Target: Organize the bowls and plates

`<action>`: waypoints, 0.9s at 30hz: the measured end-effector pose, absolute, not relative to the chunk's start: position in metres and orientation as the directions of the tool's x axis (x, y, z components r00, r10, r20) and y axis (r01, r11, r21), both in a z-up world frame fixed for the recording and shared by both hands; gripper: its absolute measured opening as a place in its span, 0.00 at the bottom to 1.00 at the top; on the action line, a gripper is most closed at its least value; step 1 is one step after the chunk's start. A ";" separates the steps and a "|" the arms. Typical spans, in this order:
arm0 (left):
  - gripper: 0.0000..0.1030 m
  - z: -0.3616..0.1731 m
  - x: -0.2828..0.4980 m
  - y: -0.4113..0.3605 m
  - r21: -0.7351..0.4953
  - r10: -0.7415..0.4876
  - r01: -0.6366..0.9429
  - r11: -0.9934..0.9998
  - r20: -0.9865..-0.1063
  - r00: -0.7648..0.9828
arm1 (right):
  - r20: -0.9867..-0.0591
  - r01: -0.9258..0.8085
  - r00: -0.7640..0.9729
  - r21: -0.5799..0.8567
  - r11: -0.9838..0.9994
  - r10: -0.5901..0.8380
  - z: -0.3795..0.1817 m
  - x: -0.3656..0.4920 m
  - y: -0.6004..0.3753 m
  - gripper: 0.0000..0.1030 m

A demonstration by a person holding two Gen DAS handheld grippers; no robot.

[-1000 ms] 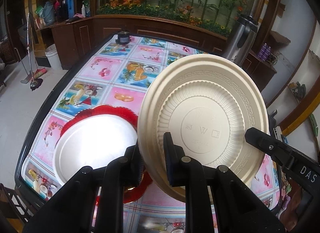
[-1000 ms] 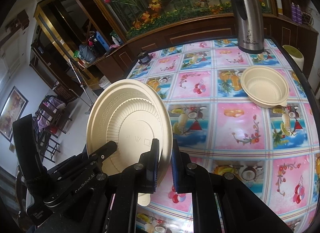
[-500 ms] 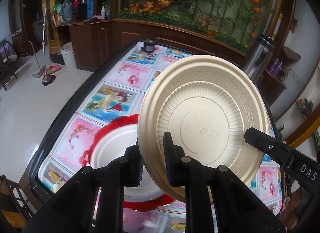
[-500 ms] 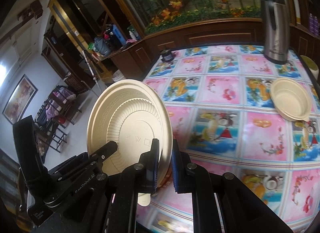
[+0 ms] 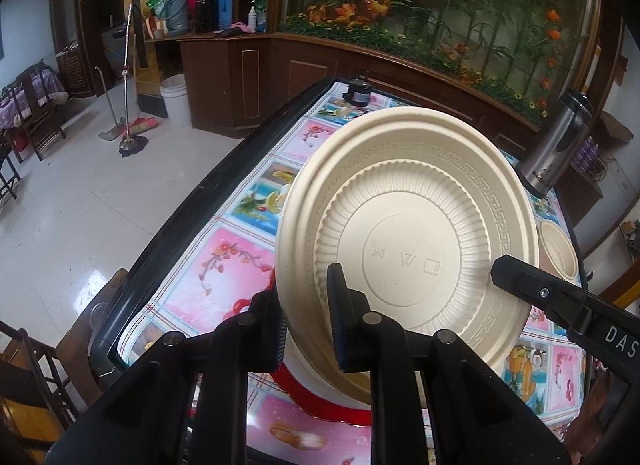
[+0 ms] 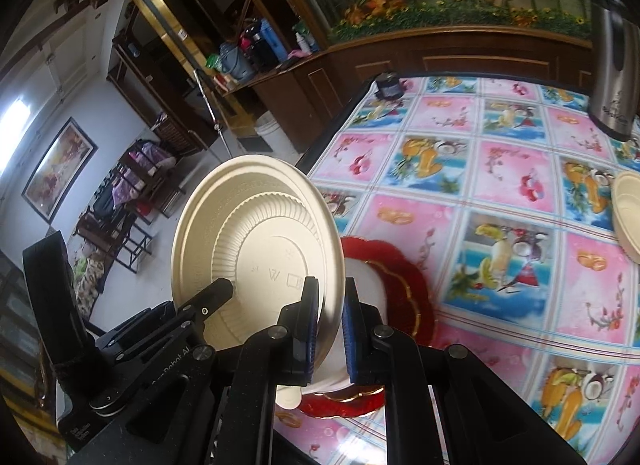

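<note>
Desk [image 6: 500, 169], fruit-print cloth: we've carried cream plate [image 5: 408, 233] left; red plate [image 6: 404, 277] now sits under it. Left gripper [image 5: 306, 329] & right gripper [image 6: 330, 329] both clamped on its rim, plate tilted, airborne; stacking next, prob.

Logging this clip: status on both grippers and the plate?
Both grippers shut on the cream plate, held on edge. White plate on red platter just below. Nothing blocking.

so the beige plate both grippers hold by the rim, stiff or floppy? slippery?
The beige plate looks like thin moulded pulp: probably light, with some flex. Its ribbed wall and embossed rim likely stiffen it. The left hand-held gripper and right hand-held gripper pinch only the edge, so it may pivot.
</note>
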State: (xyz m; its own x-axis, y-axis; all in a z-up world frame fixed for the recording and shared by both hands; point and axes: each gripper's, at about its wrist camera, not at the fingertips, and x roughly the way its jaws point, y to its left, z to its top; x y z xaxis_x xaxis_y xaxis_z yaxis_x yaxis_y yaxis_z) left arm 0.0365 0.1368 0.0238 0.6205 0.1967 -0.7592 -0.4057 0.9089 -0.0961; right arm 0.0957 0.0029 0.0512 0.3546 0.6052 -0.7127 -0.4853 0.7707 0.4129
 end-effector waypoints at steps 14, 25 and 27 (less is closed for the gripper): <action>0.15 0.011 0.033 0.141 -0.095 0.190 -0.407 0.909 -0.773 0.605 | -0.737 -0.481 0.325 0.410 0.774 0.593 0.032 0.089 0.012 0.11; 0.16 -0.006 0.030 0.133 -0.079 0.179 -0.391 0.917 -0.795 0.580 | -0.758 -0.464 0.309 0.407 0.787 0.574 0.015 0.083 0.005 0.11; 0.16 -0.007 0.029 0.132 -0.080 0.174 -0.388 0.918 -0.798 0.577 | -0.762 -0.460 0.306 0.407 0.789 0.571 0.011 0.082 0.003 0.11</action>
State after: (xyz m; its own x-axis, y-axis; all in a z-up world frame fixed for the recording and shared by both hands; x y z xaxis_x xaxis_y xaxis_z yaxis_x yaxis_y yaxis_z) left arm 0.0293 0.1317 -0.0068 0.5768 0.1744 -0.7981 -0.3878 0.9183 -0.0795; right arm 0.0823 0.0033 0.0114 0.3057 0.5706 -0.7622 -0.4597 0.7895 0.4067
